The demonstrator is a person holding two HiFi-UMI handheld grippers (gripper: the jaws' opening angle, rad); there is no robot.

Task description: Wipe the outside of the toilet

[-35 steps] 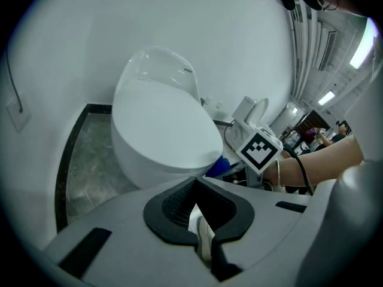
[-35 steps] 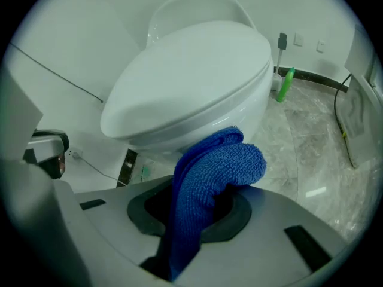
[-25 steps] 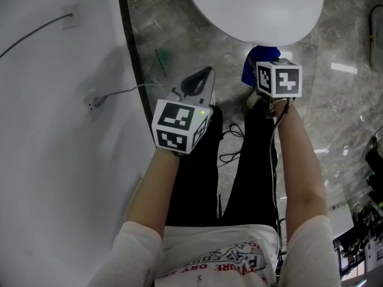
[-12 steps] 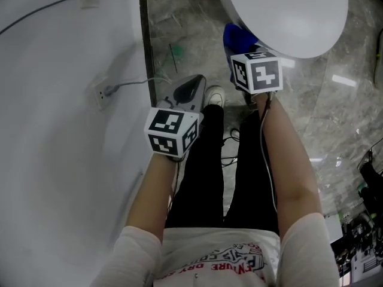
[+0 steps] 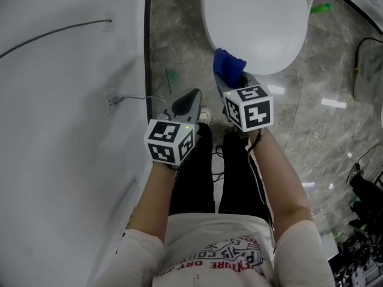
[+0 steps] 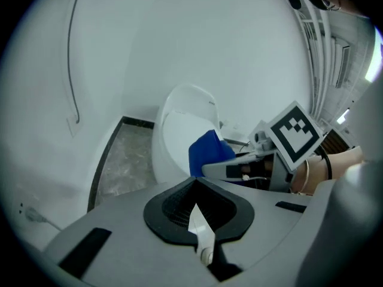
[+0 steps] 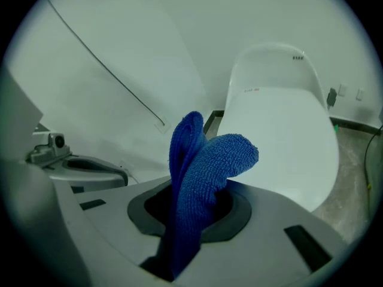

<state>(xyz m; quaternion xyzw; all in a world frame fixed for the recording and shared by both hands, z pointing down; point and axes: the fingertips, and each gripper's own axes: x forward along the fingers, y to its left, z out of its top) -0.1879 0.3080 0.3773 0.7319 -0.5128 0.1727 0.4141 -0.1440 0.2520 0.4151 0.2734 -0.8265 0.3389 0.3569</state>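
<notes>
The white toilet [image 5: 257,23] stands with its lid down at the top of the head view. A folded blue cloth [image 5: 228,66] rests against its near left edge, and my right gripper [image 5: 232,81] is shut on it. In the right gripper view the blue cloth [image 7: 200,172] sticks up out of the jaws in front of the toilet [image 7: 281,130]. My left gripper [image 5: 187,102] hangs shut and holds nothing, left of the right one and short of the toilet. The left gripper view shows the toilet [image 6: 179,130], the cloth [image 6: 206,151] and the right gripper [image 6: 263,160] ahead.
A white wall [image 5: 60,130] with a wall socket [image 5: 111,100] and a thin cable runs along the left, ending in a dark skirting strip [image 5: 147,52]. The person's black-trousered legs [image 5: 197,178] stand on grey marble floor [image 5: 323,118]. A green item [image 5: 320,8] and dark cables [image 5: 359,52] lie to the right.
The right gripper with the cloth has shifted from under the toilet's front rim round to its left front side. The left gripper has stayed about where it was.
</notes>
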